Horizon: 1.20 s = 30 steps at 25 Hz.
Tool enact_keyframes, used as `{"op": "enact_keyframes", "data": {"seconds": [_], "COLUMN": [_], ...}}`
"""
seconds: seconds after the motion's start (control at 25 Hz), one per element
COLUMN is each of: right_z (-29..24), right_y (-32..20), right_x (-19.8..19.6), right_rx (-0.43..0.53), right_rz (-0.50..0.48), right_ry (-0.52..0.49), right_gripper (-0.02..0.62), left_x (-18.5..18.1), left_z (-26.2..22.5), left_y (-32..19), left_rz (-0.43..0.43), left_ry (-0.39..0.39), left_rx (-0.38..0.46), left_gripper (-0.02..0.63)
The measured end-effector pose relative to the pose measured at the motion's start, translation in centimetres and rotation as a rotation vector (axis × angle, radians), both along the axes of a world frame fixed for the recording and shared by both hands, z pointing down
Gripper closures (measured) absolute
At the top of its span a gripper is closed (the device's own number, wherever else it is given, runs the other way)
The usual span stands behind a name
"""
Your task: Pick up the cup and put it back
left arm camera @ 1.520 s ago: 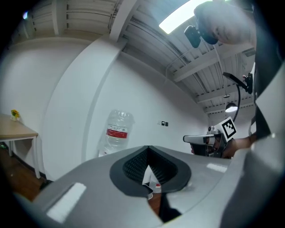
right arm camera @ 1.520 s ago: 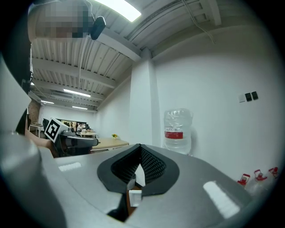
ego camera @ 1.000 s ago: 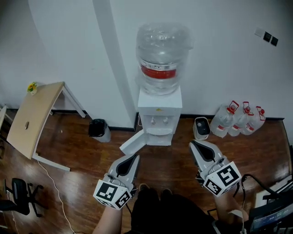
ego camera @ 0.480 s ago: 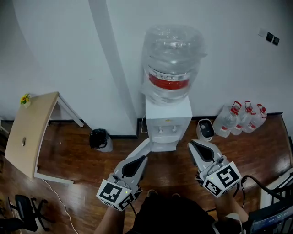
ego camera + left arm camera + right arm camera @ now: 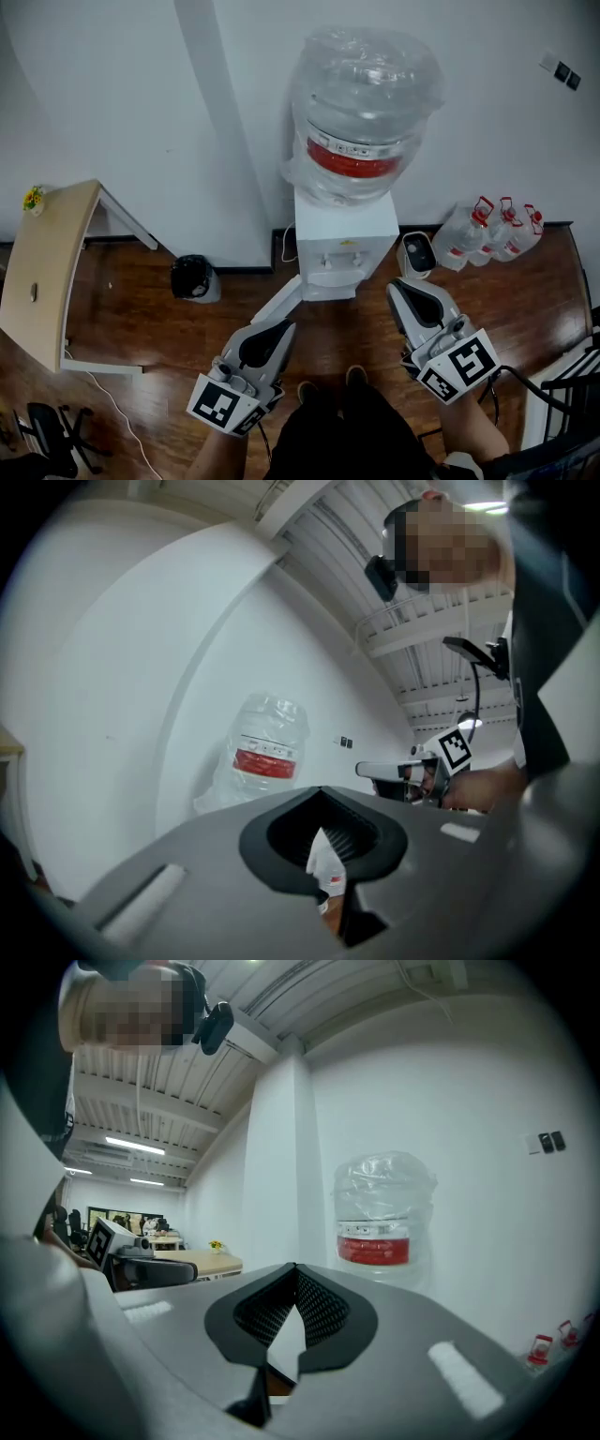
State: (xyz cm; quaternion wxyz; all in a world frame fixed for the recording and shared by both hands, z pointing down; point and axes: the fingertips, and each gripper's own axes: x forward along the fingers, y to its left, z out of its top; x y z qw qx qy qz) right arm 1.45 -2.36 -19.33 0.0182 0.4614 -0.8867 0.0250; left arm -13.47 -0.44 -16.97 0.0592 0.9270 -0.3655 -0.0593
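No cup shows in any view. A white water dispenser (image 5: pixel 342 248) with a big clear bottle (image 5: pixel 361 112) stands against the wall, its lower door (image 5: pixel 279 300) swung open to the left. My left gripper (image 5: pixel 281 328) is held low in front of that door, jaws slightly parted and with nothing between them. My right gripper (image 5: pixel 397 287) hovers right of the dispenser's base, shut and with nothing in it. In the left gripper view the bottle (image 5: pixel 267 752) rises beyond the left gripper (image 5: pixel 323 799). In the right gripper view the bottle (image 5: pixel 380 1218) lies ahead of the right gripper (image 5: pixel 295 1267).
A black waste bin (image 5: pixel 192 278) sits left of the dispenser, and a wooden table (image 5: pixel 42 262) stands further left. Three water jugs (image 5: pixel 492 239) and a small white appliance (image 5: pixel 417 255) line the wall on the right. An office chair (image 5: pixel 37 431) is at the bottom left.
The dispenser has grown larger and nearer in the head view as the person stepped towards it. The left gripper's jaws have parted a little. The right gripper has hardly moved.
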Motion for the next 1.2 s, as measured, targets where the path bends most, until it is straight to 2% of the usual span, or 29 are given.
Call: {"op": "enact_keyframes", "data": {"seconds": [0.12,0.28,0.4,0.52,0.6,0.64,0.68,1.04,1.2], "right_z": [1.1,4.7,9.1,12.6,15.1,16.4,17.6,29.1,35.3], "right_y": [-2.2,-4.1,-5.1,-6.0,-6.7,-7.1,-7.5,-9.1,-10.3], "right_x": [0.7,3.0,3.9,4.2,4.0,3.7,3.4,1.8,0.8], "right_rx": [0.004,-0.001,-0.027,-0.029,-0.029,-0.029,-0.027,-0.013,-0.006], "right_rz": [-0.019,-0.006,-0.042,-0.080,-0.103,-0.116,-0.129,-0.190,-0.219], "right_ry": [-0.009,-0.023,-0.015,-0.007,0.006,0.012,0.017,0.012,0.030], "right_gripper": [0.594,0.594,0.594,0.592,0.571,0.563,0.557,0.520,0.495], "left_x": [0.2,1.1,2.4,3.6,3.9,3.9,3.9,3.9,3.8], "left_z": [1.8,6.2,9.1,12.9,15.7,17.1,18.6,30.5,37.2], "left_y": [-1.5,-3.2,-3.7,-4.4,-5.0,-5.3,-5.6,-8.1,-9.5], "left_rz": [-0.037,-0.061,-0.058,-0.050,-0.065,-0.079,-0.091,-0.099,-0.050], "left_ry": [-0.049,-0.025,-0.012,-0.048,-0.070,-0.077,-0.079,-0.078,-0.086], "left_rx": [-0.012,-0.054,-0.018,-0.011,-0.022,-0.034,-0.043,-0.017,-0.043], "left_gripper": [0.525,0.528,0.525,0.523,0.497,0.424,0.405,0.405,0.405]}}
